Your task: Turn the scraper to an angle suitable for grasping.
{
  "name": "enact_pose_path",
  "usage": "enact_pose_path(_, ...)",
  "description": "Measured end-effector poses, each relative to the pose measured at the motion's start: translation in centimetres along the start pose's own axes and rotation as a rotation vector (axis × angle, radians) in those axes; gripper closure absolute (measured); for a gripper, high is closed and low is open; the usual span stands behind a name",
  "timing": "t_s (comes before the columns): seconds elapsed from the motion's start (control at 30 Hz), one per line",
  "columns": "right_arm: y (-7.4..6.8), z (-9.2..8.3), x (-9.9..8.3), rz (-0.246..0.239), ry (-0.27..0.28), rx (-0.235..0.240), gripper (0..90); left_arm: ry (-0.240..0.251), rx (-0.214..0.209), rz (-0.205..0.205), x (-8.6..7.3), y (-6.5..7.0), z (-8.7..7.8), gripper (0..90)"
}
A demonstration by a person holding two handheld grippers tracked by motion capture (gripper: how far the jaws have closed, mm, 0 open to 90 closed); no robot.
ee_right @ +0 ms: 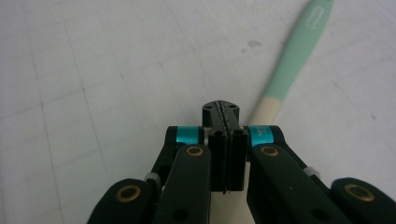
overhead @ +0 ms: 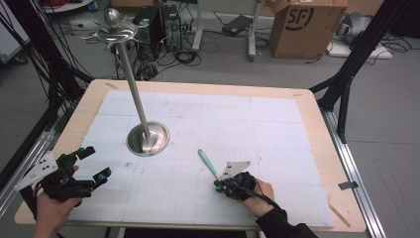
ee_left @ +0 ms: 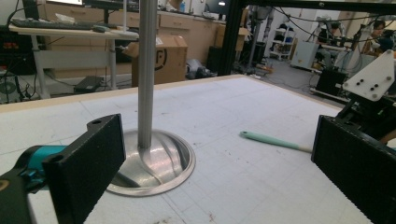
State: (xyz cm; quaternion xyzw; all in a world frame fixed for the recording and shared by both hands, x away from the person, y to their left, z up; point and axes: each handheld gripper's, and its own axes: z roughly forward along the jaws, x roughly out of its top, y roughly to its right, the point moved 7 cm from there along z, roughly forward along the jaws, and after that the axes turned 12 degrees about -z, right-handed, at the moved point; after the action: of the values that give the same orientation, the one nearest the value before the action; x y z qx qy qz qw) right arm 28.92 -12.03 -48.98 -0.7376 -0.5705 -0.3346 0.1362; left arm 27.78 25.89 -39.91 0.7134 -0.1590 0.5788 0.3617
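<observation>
In the high view, the right gripper (overhead: 218,184) sits low over the white gridded table mat (overhead: 277,129) near its front edge, held by the person's right hand (overhead: 257,196), and a slim utensil with a mint-green handle and a pale cream lower part (overhead: 208,163) lies on the mat just ahead of its tips, slanting away to the upper left; whether the tips touch it cannot be told here. Well to the left, the left gripper (overhead: 95,162) rests at the mat's front-left corner with its jaws spread apart, and the tall steel stand with a round dished base (overhead: 147,138) rises just beyond and to the right of it. In the left gripper view, the two black pads stand wide with nothing between them; the stand's base (ee_left: 156,161) lies just ahead, and the green-handled utensil (ee_left: 268,139) lies farther right, toward the right gripper's white plate. In the right gripper view, the jaws are pressed together with nothing between them, and the utensil (ee_right: 292,58) runs up and to the right from just beside the closed tips.
</observation>
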Motion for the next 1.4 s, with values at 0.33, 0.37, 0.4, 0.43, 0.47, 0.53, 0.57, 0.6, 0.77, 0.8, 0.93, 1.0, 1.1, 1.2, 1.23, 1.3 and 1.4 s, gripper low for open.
enact_pose_path(0.33, 3.3, -0.2, 1.3, 0.051, 0.082, -0.111, 90.0, -0.005, 0.004, 0.011, 0.1, 0.3, 0.3, 3.5)
enact_pose_path(0.37, 4.2, 0.1, 1.2, 0.052, 0.064, -0.142, 90.0, -0.009, 0.009, 0.012, 0.1, 0.2, 0.4, 3.5)
enact_pose_path(0.4, 5.0, 0.6, 1.1, 0.077, 0.057, -0.152, 90.0, -0.014, 0.016, 0.013, 0.0, 0.2, 0.4, 3.5)
enact_pose_path(0.43, 6.6, 1.6, 0.8, 0.109, 0.043, -0.166, 90.0, -0.015, 0.018, 0.015, 0.0, 0.1, 0.4, 3.5)
enact_pose_path(0.47, 6.6, 1.6, 0.8, 0.109, 0.043, -0.166, 90.0, -0.014, 0.016, 0.014, 0.0, 0.1, 0.4, 3.5)
enact_pose_path(0.53, 7.8, 2.4, 0.5, 0.137, 0.041, -0.174, 90.0, -0.015, 0.016, 0.015, 0.0, 0.1, 0.4, 3.5)
enact_pose_path(0.57, 8.1, 2.8, 0.4, 0.159, 0.055, -0.169, 90.0, -0.016, 0.016, 0.014, 0.0, 0.1, 0.4, 3.5)
enact_pose_path(0.6, 8.3, 3.0, 0.6, 0.179, 0.074, -0.163, 90.0, -0.015, 0.015, 0.013, 0.0, 0.1, 0.5, 3.5)
enact_pose_path(0.77, 8.0, 3.4, 1.1, 0.155, 0.066, -0.169, 90.0, -0.021, 0.014, 0.011, -0.2, 0.2, 0.8, 3.5)
enact_pose_path(0.8, 7.9, 3.5, 1.2, 0.146, 0.068, -0.163, 90.0, -0.025, 0.016, 0.015, -0.3, 0.3, 0.9, 3.5)
enact_pose_path(0.93, 6.9, 4.1, 2.1, 0.113, 0.077, -0.123, 90.0, -0.054, 0.018, 0.049, -0.7, 0.8, 1.6, 3.5)
enact_pose_path(1.0, 6.5, 4.3, 2.5, 0.098, 0.075, -0.108, 90.0, -0.059, 0.012, 0.050, -0.8, 0.8, 1.7, 3.5)
enact_pose_path(1.1, 5.6, 4.6, 3.2, 0.087, 0.074, -0.072, 90.0, -0.059, 0.015, 0.050, -0.8, 0.7, 1.7, 3.5)
enact_pose_path(1.2, 4.1, 5.1, 4.3, 0.047, 0.076, -0.019, 90.0, -0.051, 0.020, 0.043, -0.7, 0.6, 1.5, 3.5)
enact_pose_path(1.23, 4.1, 5.1, 4.3, 0.047, 0.076, -0.019, 90.0, -0.049, 0.020, 0.042, -0.6, 0.6, 1.4, 3.5)
enact_pose_path(1.3, 2.7, 5.4, 5.1, 0.008, 0.071, 0.034, 90.0, -0.047, 0.020, 0.041, -0.6, 0.5, 1.4, 3.5)
enact_pose_path(1.4, 1.2, 5.7, 5.9, -0.051, 0.071, 0.078, 90.0, -0.048, 0.020, 0.039, -0.6, 0.4, 1.3, 3.5)
